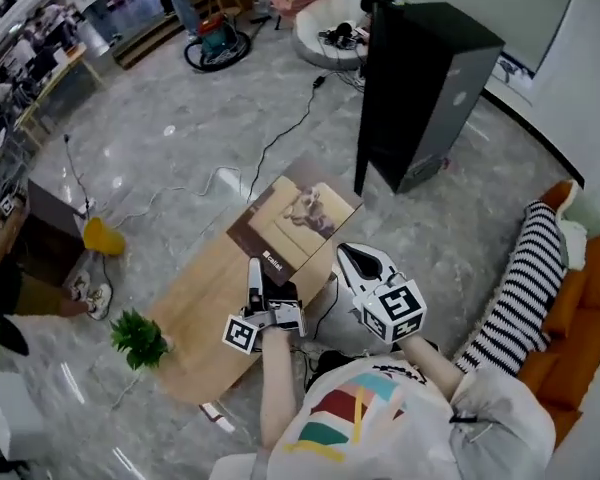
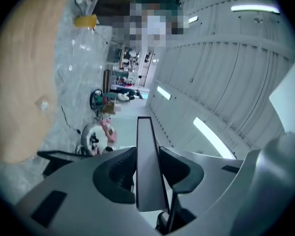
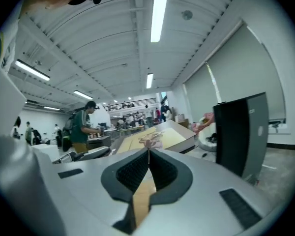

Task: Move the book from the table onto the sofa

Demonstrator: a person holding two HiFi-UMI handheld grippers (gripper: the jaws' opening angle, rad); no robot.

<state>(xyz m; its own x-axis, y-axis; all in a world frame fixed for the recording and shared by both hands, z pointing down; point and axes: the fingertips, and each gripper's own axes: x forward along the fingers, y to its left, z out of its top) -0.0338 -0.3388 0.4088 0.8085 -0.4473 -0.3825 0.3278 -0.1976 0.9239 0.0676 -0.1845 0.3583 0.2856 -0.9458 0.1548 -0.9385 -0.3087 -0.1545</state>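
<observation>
- The orange sofa (image 1: 590,318) sits at 4 o'clock in our head view.
- The wooden table (image 1: 195,303) runs from 8 o'clock to centre.
- The book (image 1: 295,218) is over the table's 1 o'clock end, well apart from the sofa.
- Our left gripper (image 1: 265,280) clamps the book's near edge.
- Our right gripper (image 1: 352,258), just beside the left gripper at its 3 o'clock, is closed and empty.

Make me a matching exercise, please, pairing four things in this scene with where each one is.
Things:
1 book
2 plant
3 striped cushion
4 black cabinet

Places:
A against the orange sofa
B standing on the floor
C clamped in the left gripper
D at the near corner of the wooden table

Pairs: 1-C, 2-D, 3-A, 4-B.
</observation>
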